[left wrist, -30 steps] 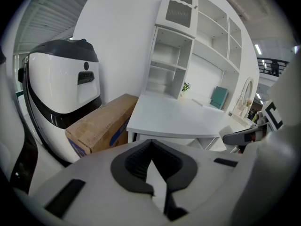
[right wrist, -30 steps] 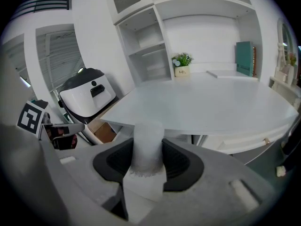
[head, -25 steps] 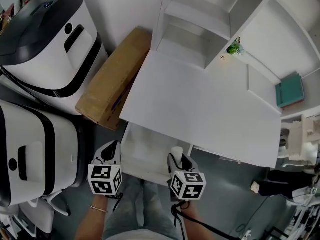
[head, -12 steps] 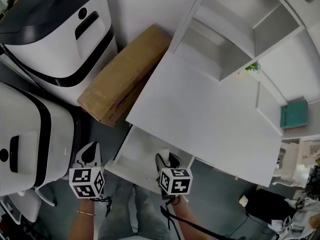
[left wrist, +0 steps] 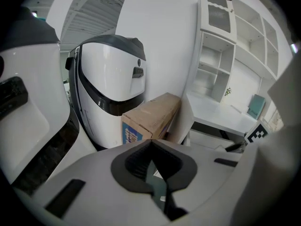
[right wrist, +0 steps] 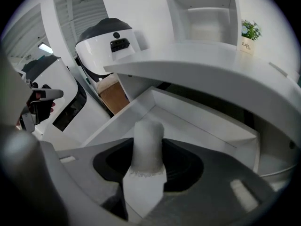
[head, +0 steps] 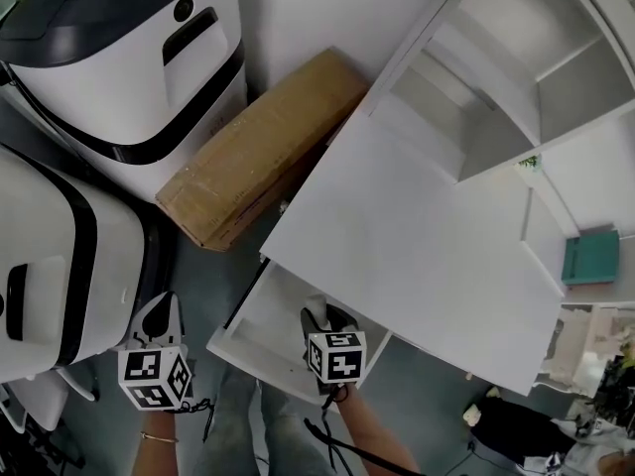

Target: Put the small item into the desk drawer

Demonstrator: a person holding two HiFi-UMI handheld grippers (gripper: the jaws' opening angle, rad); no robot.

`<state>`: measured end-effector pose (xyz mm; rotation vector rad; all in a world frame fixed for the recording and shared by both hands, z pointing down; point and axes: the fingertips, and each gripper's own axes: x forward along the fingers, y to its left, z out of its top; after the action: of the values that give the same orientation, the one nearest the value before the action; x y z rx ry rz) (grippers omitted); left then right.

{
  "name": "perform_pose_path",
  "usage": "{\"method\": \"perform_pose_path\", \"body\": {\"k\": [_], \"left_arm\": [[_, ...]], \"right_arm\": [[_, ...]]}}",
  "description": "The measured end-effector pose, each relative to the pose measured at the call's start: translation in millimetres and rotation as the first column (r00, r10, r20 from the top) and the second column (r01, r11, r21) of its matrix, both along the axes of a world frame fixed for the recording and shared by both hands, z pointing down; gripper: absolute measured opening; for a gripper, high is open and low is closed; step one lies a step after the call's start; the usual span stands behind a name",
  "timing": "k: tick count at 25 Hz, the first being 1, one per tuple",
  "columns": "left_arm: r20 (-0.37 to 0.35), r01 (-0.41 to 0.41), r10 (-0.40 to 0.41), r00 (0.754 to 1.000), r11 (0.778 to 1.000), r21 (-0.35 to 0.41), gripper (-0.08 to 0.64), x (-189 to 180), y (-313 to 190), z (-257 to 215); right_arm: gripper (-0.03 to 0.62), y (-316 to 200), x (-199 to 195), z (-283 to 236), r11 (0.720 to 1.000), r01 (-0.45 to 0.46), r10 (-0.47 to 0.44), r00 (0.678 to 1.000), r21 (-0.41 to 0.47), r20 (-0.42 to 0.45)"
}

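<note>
White small item at the open drawer's front edge.
Right tool clamps it, possibly foam; left tool beside drawer, jaws together.

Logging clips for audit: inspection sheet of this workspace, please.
Surface: white desk, nothing seen on its near part.
Job's things: drawer open, nothing seen inside; small white cylinder held over it.
Clutter: cardboard box beside the desk.
Grippers: right gripper fingers shut on the cylinder; left gripper shut, empty, beside the drawer.
Cables: dark cable trailing from the right gripper.
Surroundings: white machines at left; shelves with plant and teal box.
</note>
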<state>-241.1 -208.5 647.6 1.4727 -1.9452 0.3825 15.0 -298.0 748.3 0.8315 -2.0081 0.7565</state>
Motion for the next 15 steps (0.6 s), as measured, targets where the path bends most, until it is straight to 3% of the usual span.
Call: {"method": "perform_pose_path", "body": {"k": [6, 15], "left_arm": [[0.004, 0.026, -0.026, 1.0, 1.0, 0.0, -0.002, -7.2, 3.4, 9.1], [-0.02, 0.054, -0.054, 0.998, 0.998, -0.024, -0.002, -11.1, 12.6, 20.5]], "right_arm": [[0.179, -1.3, -10.8, 29.2, 0.998, 0.054, -0.054, 0.998, -0.011, -0.033], [0.178, -7.7, -16.3, 62.6, 0.998, 0.062, -0.062, 0.995, -0.005, -0.076]]}}
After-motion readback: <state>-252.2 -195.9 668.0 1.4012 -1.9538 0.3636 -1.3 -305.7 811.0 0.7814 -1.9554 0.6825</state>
